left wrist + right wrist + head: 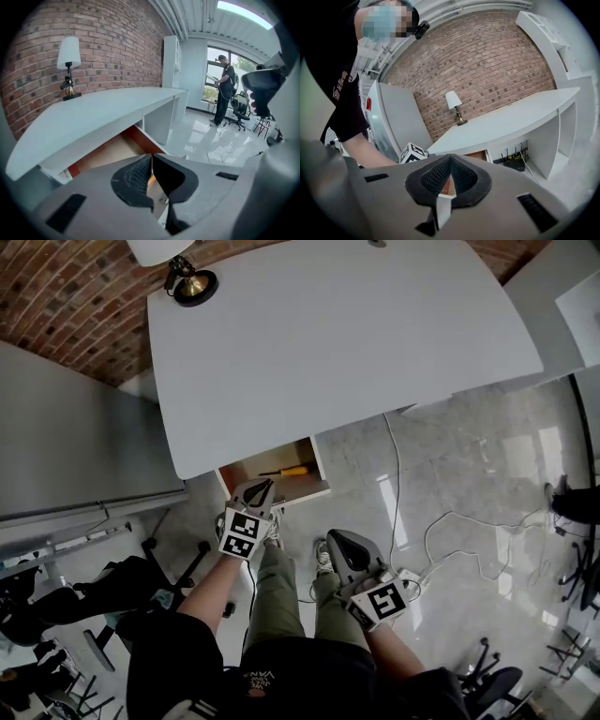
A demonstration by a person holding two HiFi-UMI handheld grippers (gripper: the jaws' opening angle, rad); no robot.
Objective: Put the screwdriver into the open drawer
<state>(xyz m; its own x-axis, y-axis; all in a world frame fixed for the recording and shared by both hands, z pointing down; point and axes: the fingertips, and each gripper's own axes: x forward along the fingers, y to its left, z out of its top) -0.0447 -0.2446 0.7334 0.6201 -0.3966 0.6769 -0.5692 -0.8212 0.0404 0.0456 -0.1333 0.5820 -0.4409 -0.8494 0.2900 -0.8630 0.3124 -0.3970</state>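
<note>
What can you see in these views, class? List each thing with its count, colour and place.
Curved-edge desk: one, white, against the brick wall.
Table lamp: one, white shade on a brass base, on the desk's far left corner.
Brick wall: one, red, behind the desk.
Open wooden drawer: one, brown inside, under the desk's near edge.
Screwdriver: one, orange-yellow handle, lying in the drawer.
Floor cable: at least one, white, right of the drawer.
Standing person: one, dark clothes, by the window.
Left gripper: one, grey, jaws shut and empty, in front of the drawer.
Right gripper: one, grey, jaws shut and empty, over the floor.
</note>
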